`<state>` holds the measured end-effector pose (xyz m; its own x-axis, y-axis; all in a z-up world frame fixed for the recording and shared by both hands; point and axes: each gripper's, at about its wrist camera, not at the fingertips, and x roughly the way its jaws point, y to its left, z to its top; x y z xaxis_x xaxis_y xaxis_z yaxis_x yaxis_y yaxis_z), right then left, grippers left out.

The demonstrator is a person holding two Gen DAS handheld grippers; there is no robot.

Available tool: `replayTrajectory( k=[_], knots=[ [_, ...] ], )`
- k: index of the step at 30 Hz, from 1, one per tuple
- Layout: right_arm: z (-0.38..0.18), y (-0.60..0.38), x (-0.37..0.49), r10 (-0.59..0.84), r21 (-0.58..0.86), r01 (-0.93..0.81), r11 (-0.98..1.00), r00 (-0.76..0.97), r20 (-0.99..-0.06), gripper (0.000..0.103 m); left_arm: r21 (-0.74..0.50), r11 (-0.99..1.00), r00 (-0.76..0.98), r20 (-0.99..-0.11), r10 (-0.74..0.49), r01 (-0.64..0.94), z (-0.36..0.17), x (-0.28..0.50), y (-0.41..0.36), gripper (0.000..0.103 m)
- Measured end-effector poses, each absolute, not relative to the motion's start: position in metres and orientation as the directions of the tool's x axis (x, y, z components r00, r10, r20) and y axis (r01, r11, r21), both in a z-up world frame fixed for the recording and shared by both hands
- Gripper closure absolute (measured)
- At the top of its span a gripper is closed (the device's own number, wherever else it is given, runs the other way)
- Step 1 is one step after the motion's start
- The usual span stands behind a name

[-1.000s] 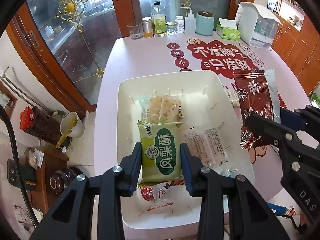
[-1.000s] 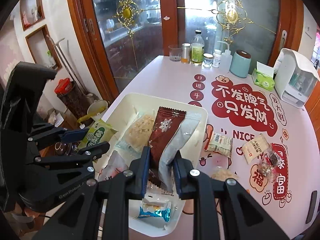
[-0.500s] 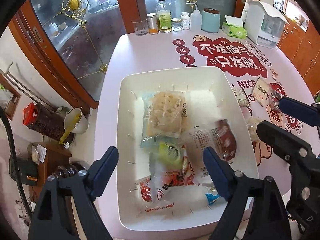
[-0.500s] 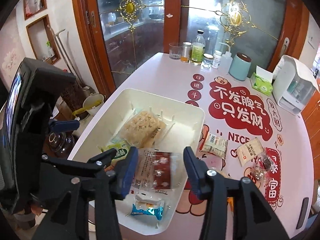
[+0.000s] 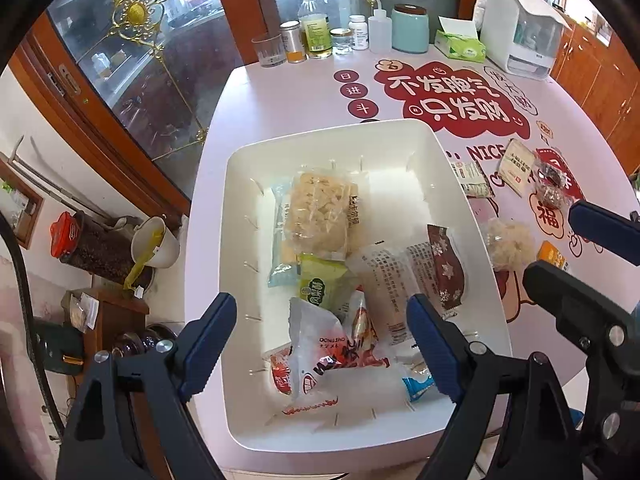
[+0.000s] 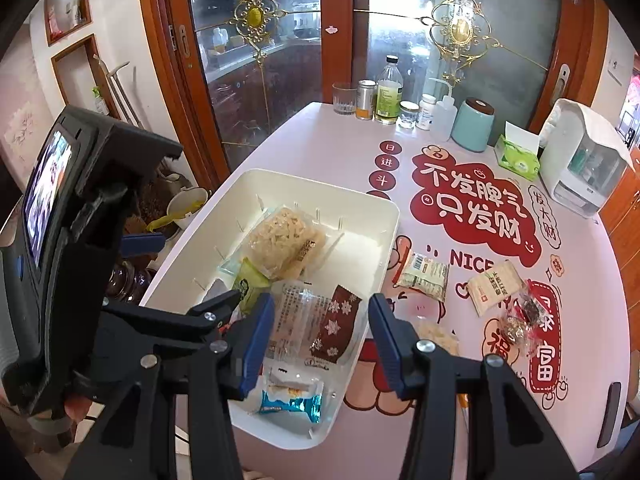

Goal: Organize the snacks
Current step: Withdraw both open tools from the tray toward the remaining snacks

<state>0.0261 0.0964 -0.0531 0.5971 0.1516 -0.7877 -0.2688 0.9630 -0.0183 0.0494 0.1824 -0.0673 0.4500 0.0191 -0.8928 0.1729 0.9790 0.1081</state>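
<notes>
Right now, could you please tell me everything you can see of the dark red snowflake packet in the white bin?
The dark red snowflake packet is a long glossy wrapper, maroon with white snowflakes, its other half clear with printed text. It lies flat in the white bin, near the wall beside the loose snacks, its clear half over other packets. Neither tool touches it.
</notes>
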Motion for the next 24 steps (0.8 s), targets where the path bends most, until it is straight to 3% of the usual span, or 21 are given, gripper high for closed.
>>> replayTrajectory(
  k=[24],
  knots=[
    [-0.056, 0.012, 0.020, 0.134, 0.072, -0.124, 0.990, 0.613, -0.779, 0.053, 0.161, 0.941, 0.467, -0.884, 0.004, 0.297, -0.057, 0.062, 0.101, 0.017]
  ],
)
